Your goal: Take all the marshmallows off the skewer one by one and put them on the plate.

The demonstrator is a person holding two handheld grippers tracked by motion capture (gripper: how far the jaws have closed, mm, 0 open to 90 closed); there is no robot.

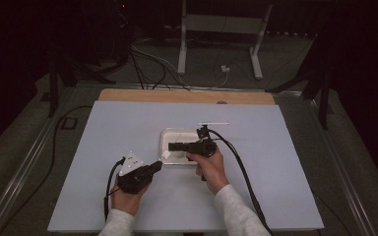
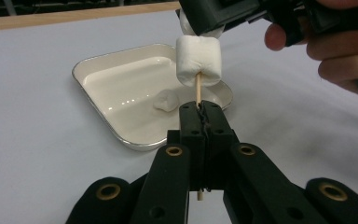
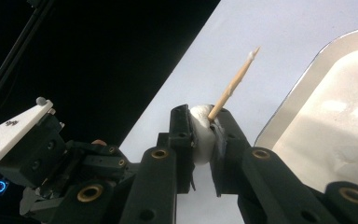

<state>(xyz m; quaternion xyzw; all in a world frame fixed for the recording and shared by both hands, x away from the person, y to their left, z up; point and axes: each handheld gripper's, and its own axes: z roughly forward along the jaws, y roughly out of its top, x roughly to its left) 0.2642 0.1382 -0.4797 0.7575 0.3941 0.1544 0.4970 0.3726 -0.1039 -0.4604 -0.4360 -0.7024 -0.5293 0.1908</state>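
Left claw (image 1: 158, 165) sits at the near-left of the counter (image 1: 128, 128), jaws pressed together on a thin wooden skewer (image 2: 198, 88); in the left gripper view the stick runs up from between the pads and a bit of its lower end pokes out below them. One marshmallow (image 2: 198, 61) is threaded on the skewer just above the left claw, clear of the pads with bare stick between. Right claw (image 3: 205, 128) comes in from above and to the right, jaws pinching a second marshmallow (image 3: 201, 135), which bulges between the pads; the skewer passes through it and the pointed tip (image 3: 254, 51) sticks out past it, with white residue on the point. In the left gripper view that second marshmallow shows as a white lump right on top of the first one, touching it, under the right claw's black body, fingers (image 2: 340, 56) of the person's right hand beside it. Both hands in white sleeves (image 1: 234, 209) come in from the near edge. Just behind the skewer lies a shallow white metal tray (image 2: 98, 70), flat on the pale counter, with a small whitish lump (image 2: 165, 100) on its floor near the close rim. Black cables trail from both claws toward the near edge. Beyond the sheet, a wooden counter edge (image 1: 187, 96), then dark floor with loose cables (image 1: 147, 64) and a grey stand's legs (image 1: 219, 39).
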